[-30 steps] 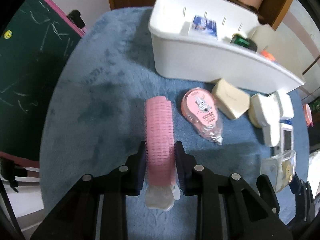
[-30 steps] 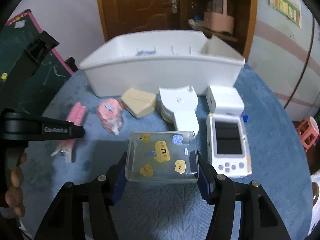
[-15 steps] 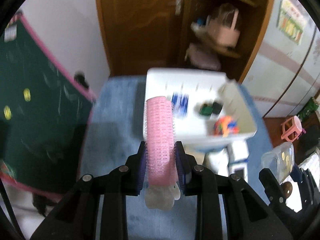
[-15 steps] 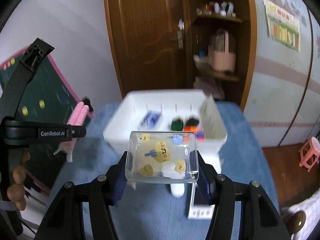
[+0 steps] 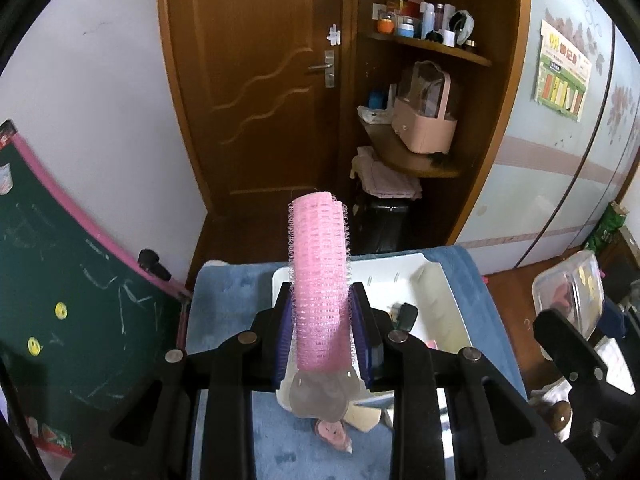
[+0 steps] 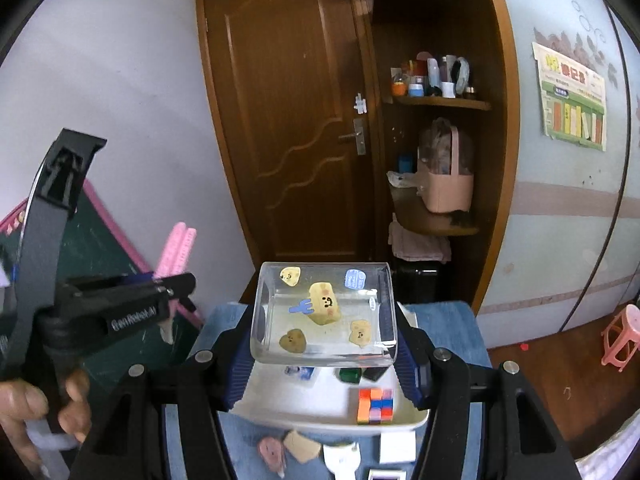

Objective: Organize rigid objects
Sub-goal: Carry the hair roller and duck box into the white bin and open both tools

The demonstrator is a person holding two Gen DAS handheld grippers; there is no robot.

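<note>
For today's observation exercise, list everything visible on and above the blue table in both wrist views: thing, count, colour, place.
hair roller: 1, pink, in left gripper
clear box: 1, transparent with cartoon stickers, in right gripper
bin: 1, white, on blue table
puzzle cube: 1, multicoloured, in bin
correction tape: 1, pink, on table before bin
beige block: 1, beside tape
left gripper: black, shut on roller
right gripper: black, shut on box
hand: 1, at left gripper's handle
</note>
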